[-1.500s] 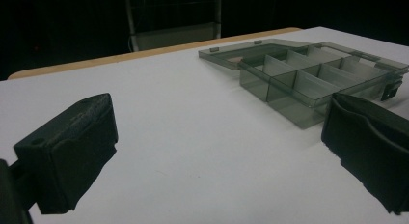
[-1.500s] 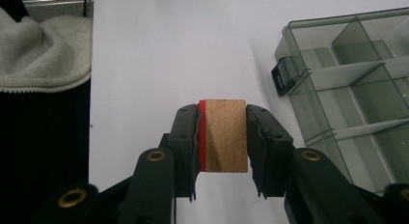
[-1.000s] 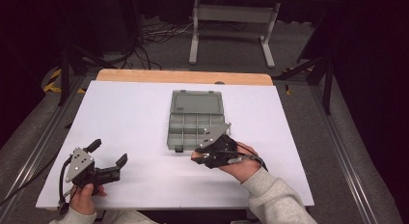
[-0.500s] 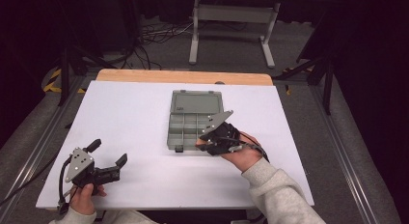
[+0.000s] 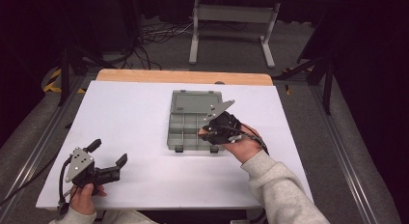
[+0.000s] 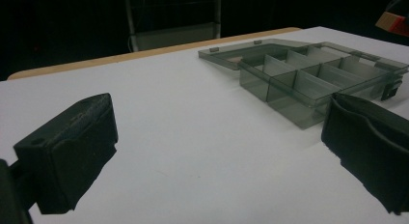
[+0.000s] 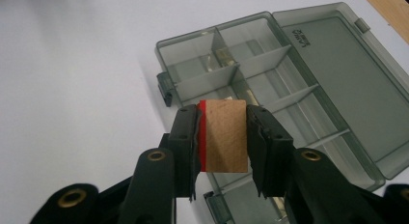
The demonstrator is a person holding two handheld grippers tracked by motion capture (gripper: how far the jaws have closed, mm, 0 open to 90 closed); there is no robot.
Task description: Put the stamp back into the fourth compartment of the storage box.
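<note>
In the high view, the right gripper [image 5: 208, 132] hovers over the near right part of the open grey compartment box [image 5: 190, 119] on the white table [image 5: 135, 113], while the left gripper [image 5: 112, 155] rests near the table's front left, jaws spread with nothing between them. The left gripper view shows its jaws wide apart over bare table, the box beyond. In the right gripper view, the jaws clamp a wooden block [image 7: 226, 134] with a red edge, above the box's compartments.

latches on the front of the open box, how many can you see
2. One latch sits at the far front corner in the right gripper view, the other latch near the jaws. The wooden block may hide more.
</note>
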